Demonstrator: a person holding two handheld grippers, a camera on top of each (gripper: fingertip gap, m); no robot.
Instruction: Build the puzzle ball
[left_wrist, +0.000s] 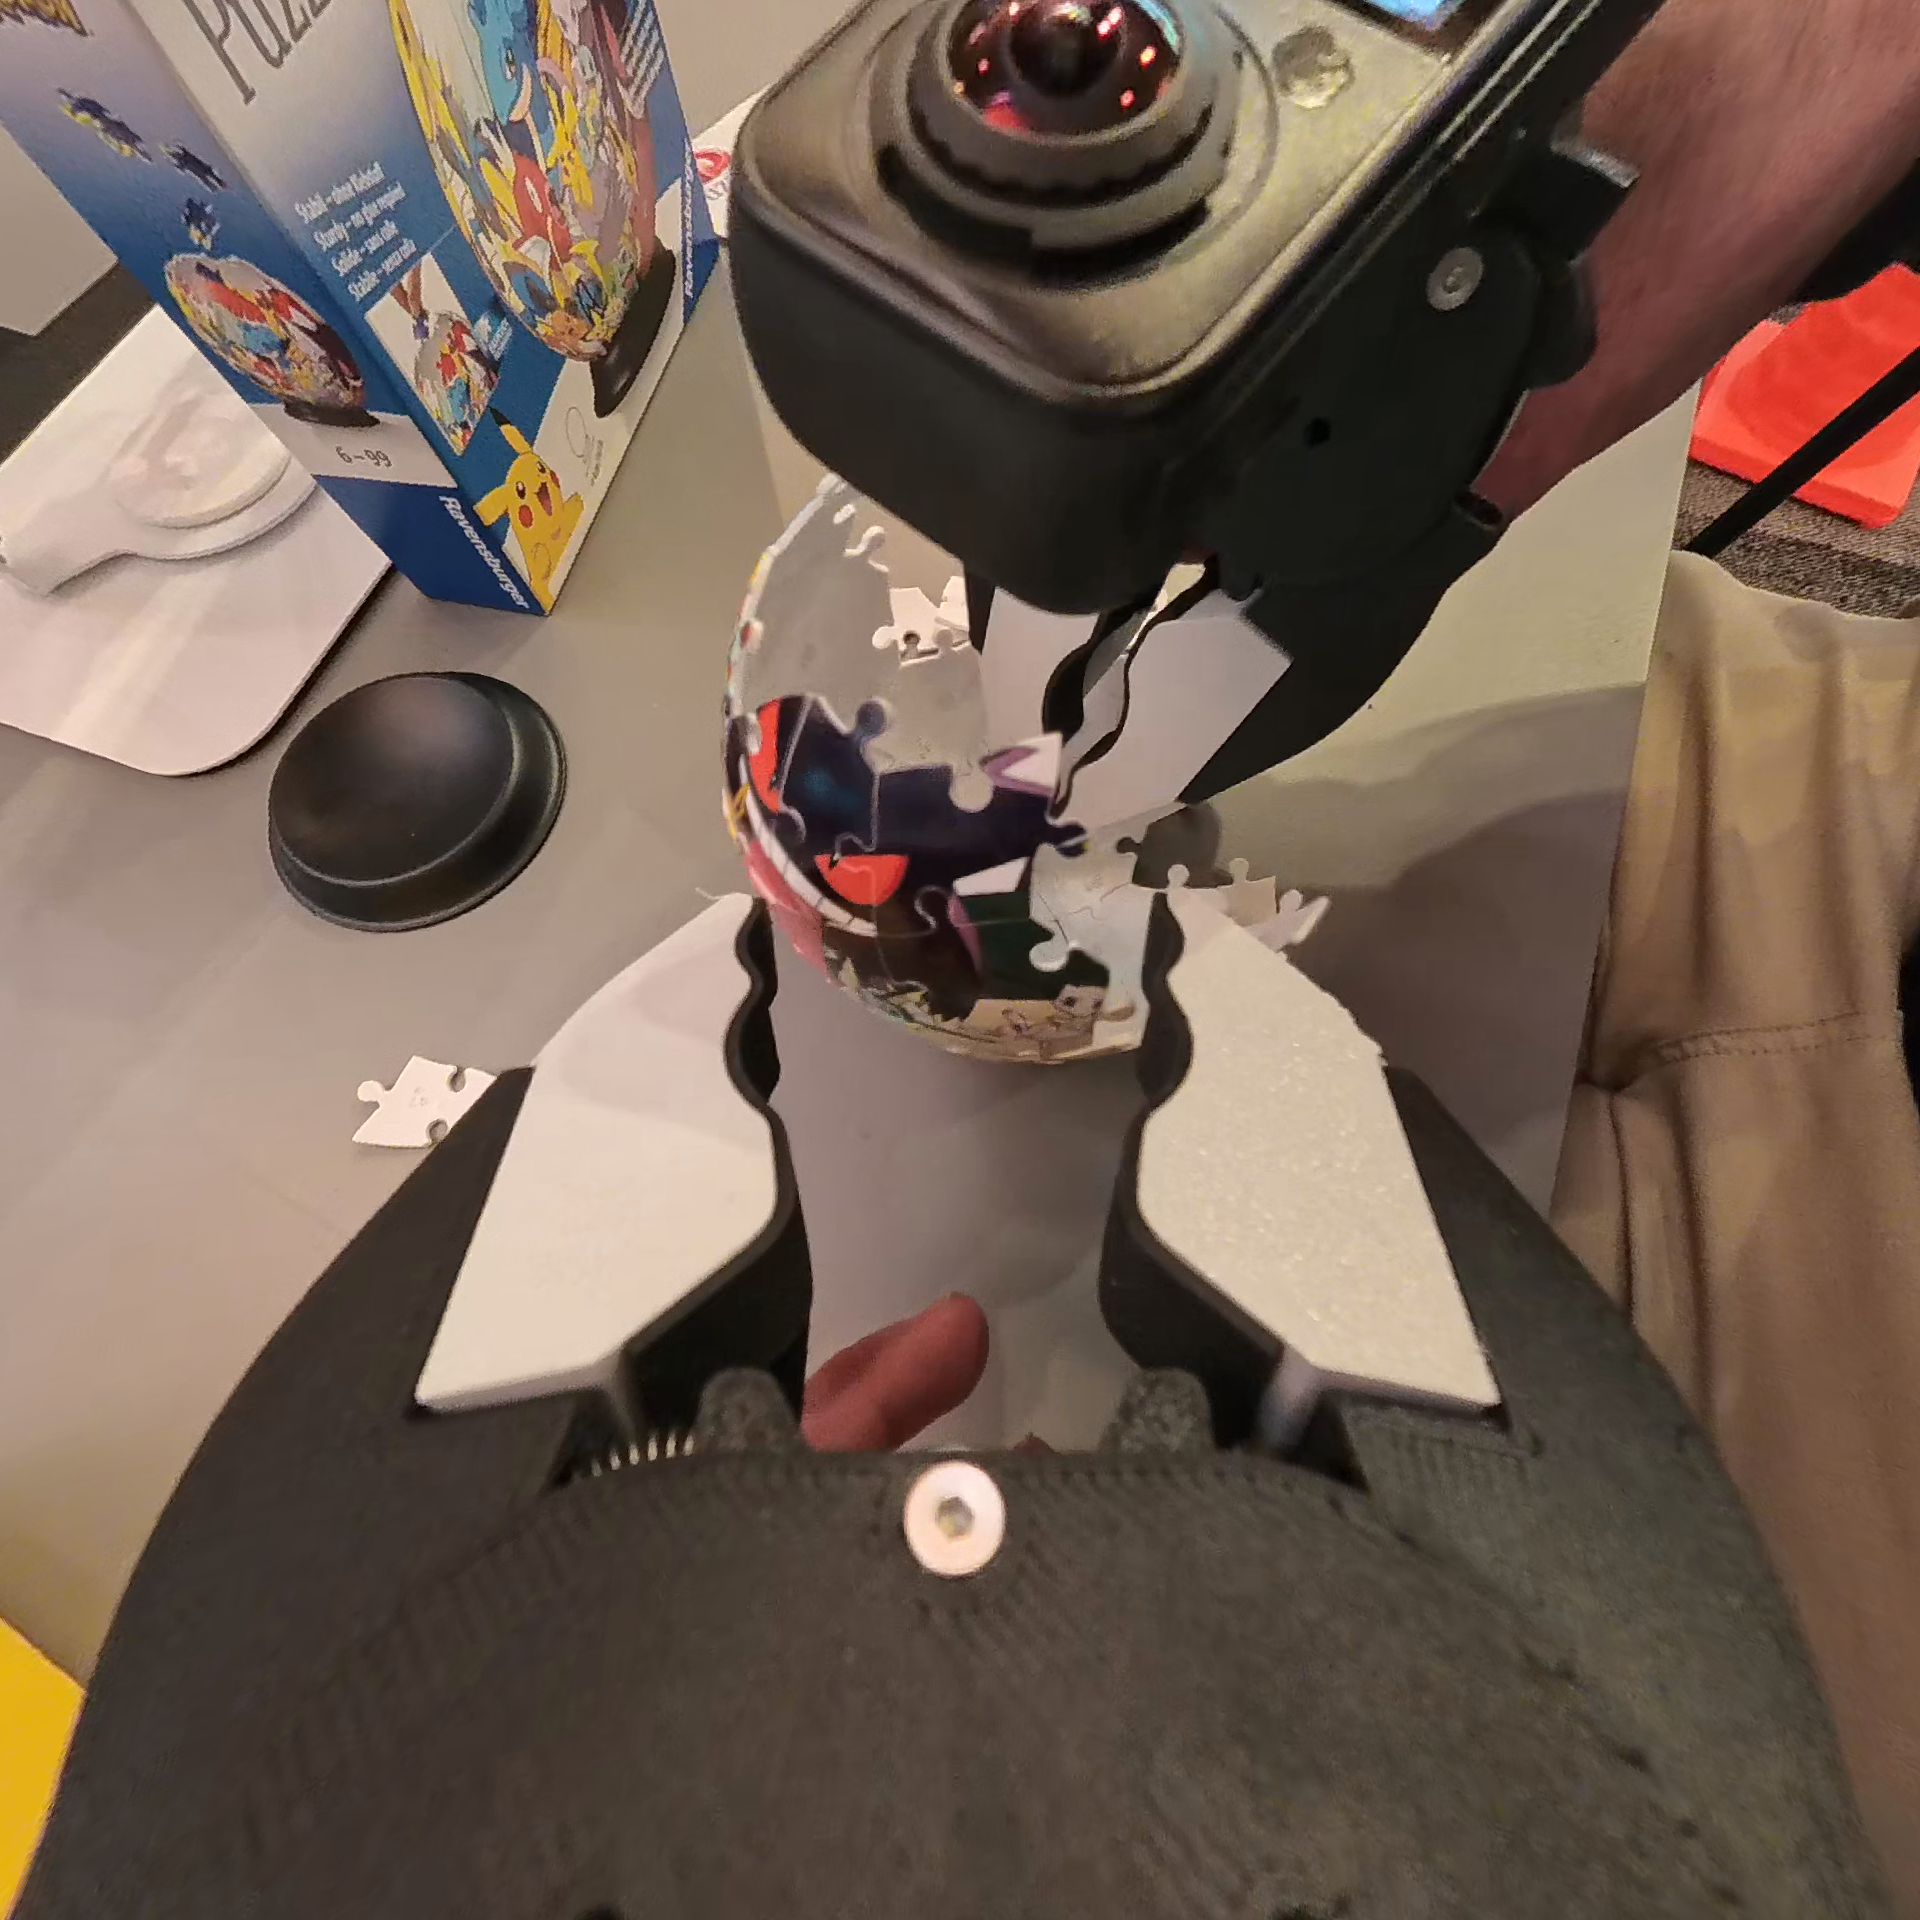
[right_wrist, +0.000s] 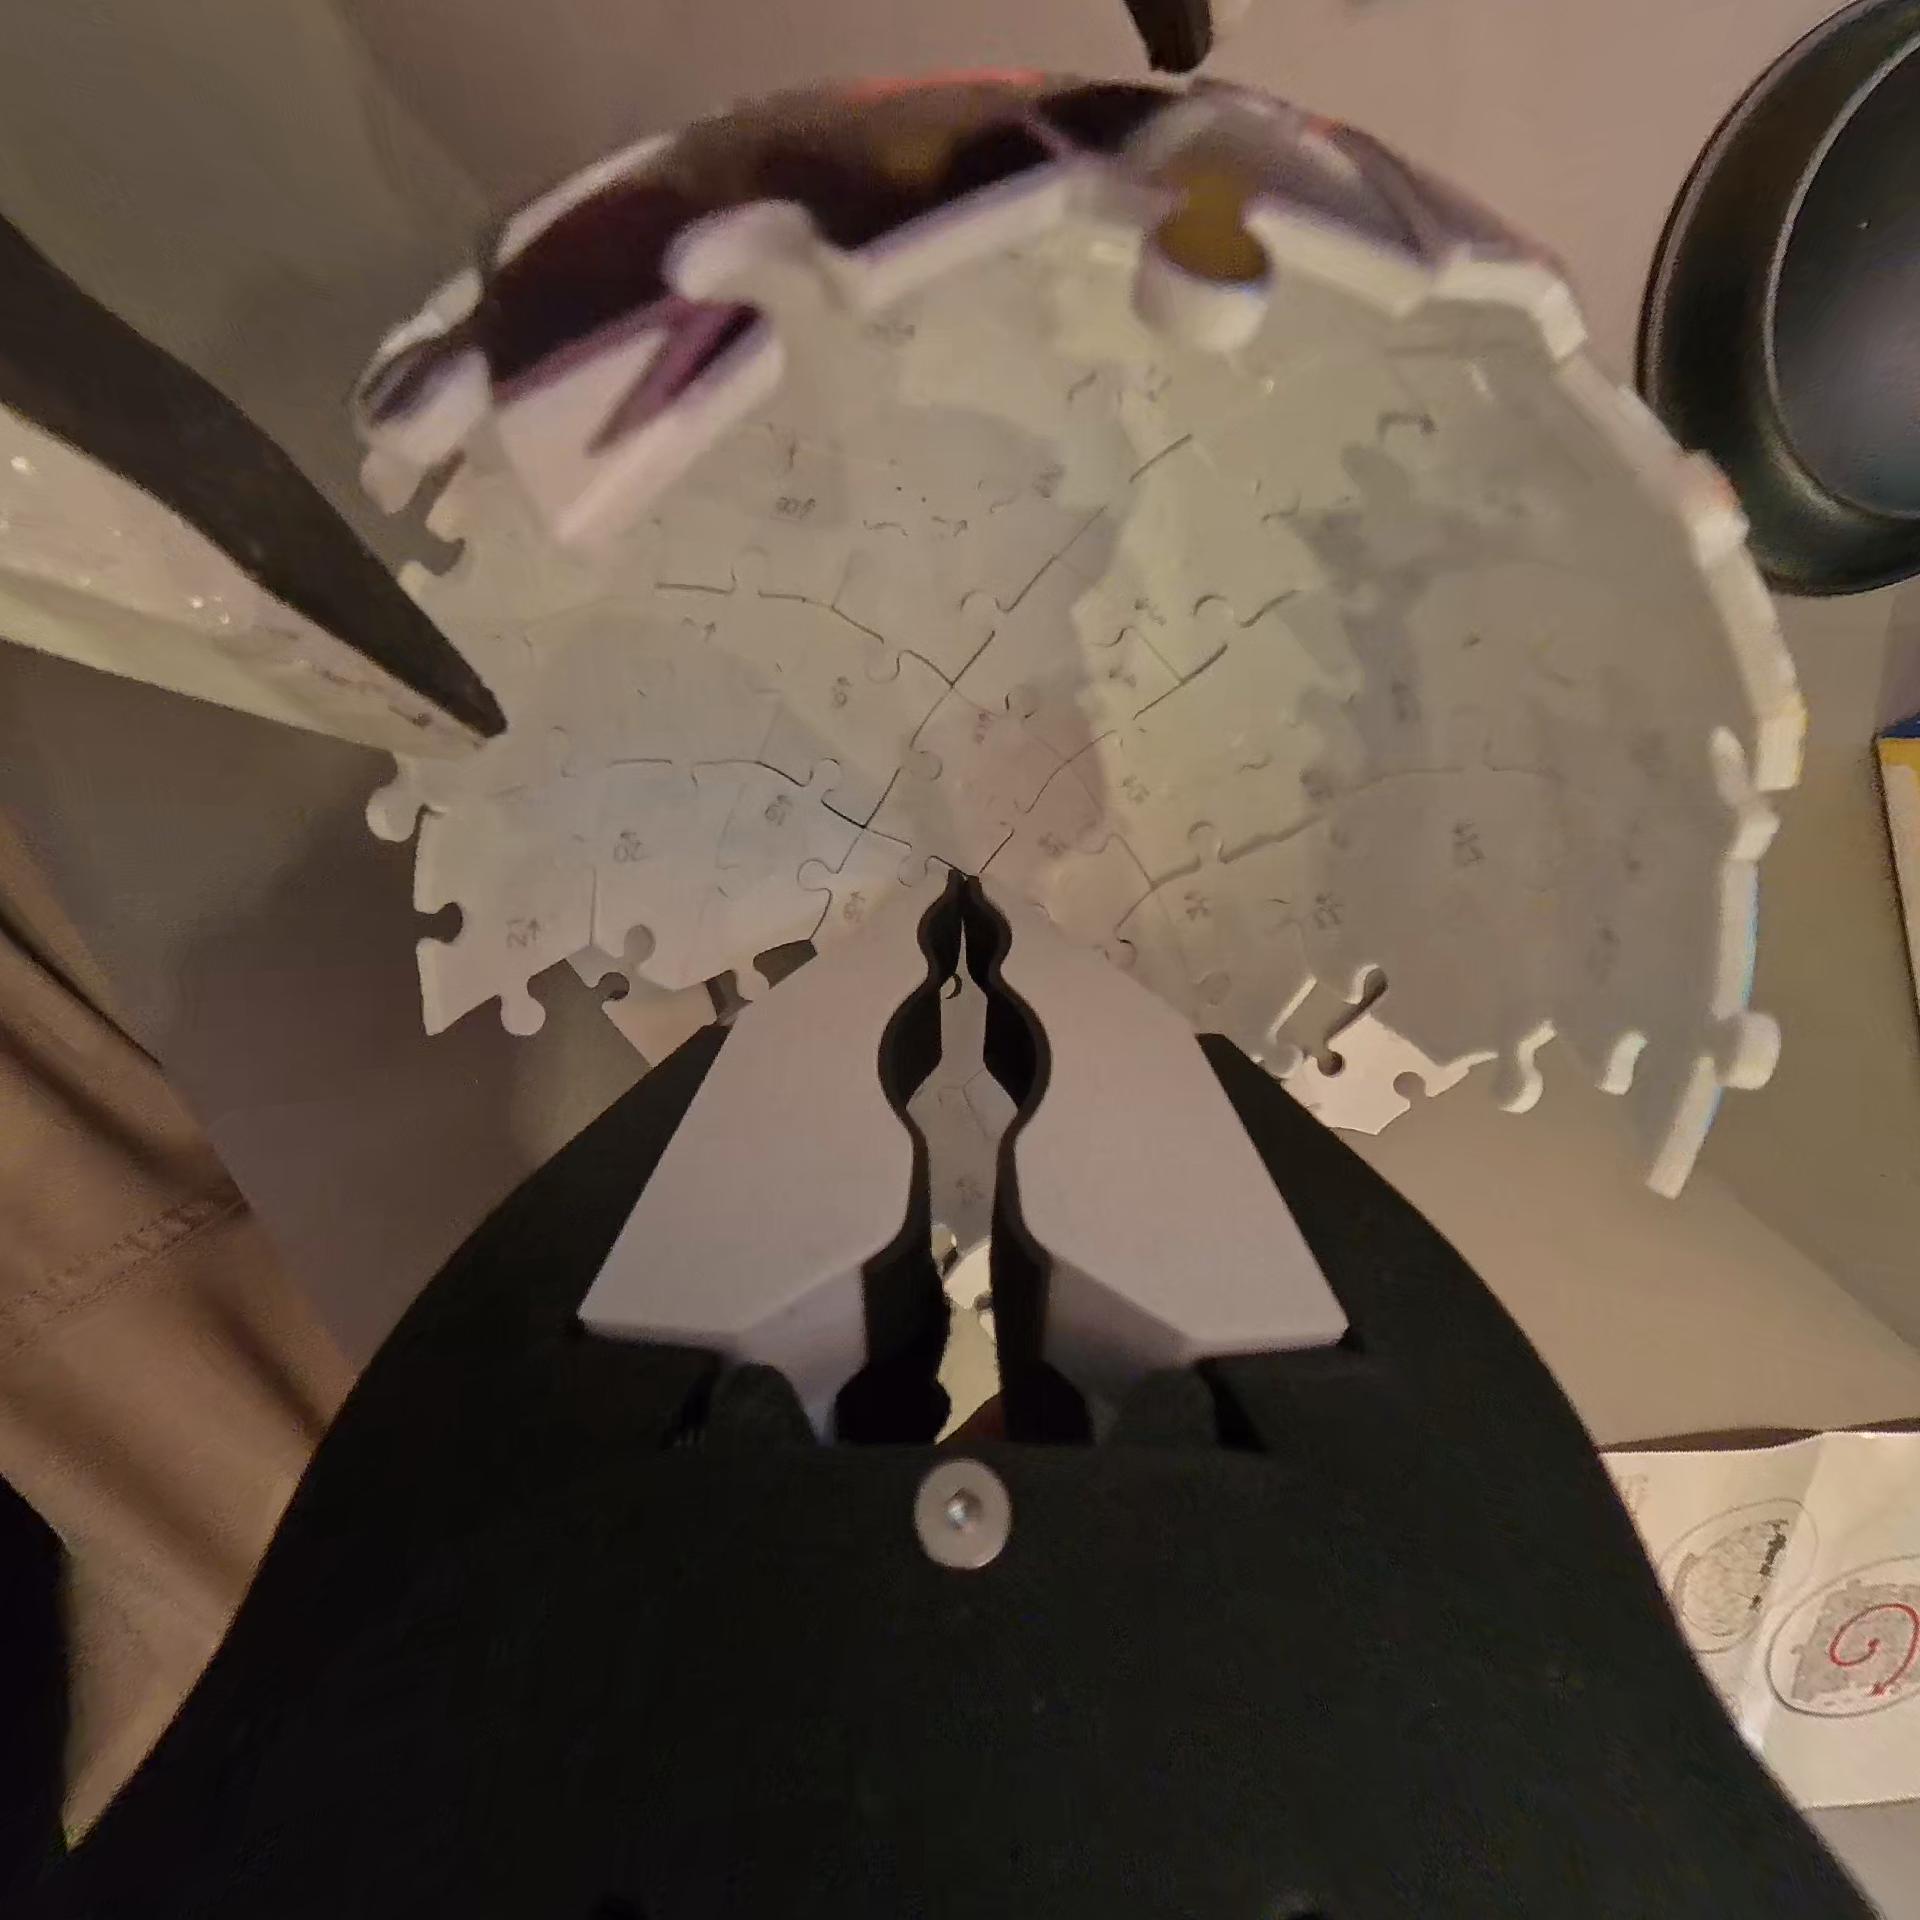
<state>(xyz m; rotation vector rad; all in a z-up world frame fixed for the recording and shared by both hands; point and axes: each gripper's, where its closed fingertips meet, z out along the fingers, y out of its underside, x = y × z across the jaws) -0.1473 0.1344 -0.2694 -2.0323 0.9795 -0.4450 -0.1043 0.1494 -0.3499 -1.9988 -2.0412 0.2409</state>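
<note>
The half-built puzzle ball (left_wrist: 883, 831) is an open shell, printed outside and white inside. In the left wrist view it sits between the wide-set fingertips of my left gripper (left_wrist: 956, 925), which grip it by its sides. My right gripper (left_wrist: 1081, 790) comes down from above with its jaws together. In the right wrist view the shell's white, numbered inside (right_wrist: 1039, 623) fills the frame. My right gripper (right_wrist: 961, 883) touches the inside near the rim, shut on a thin white puzzle piece (right_wrist: 966, 1132). One finger (right_wrist: 312, 561) of the left gripper touches the shell's left rim.
A black dome stand (left_wrist: 416, 800) sits on the grey table, also at the right wrist view's top right (right_wrist: 1787, 312). The puzzle box (left_wrist: 436, 260) stands behind it. A loose white piece (left_wrist: 416, 1112) lies left. An instruction sheet (right_wrist: 1787, 1621) lies right. Beige clothing (left_wrist: 1766, 1143) is close. The grippers' ends are close to 10 centimeters from one another.
</note>
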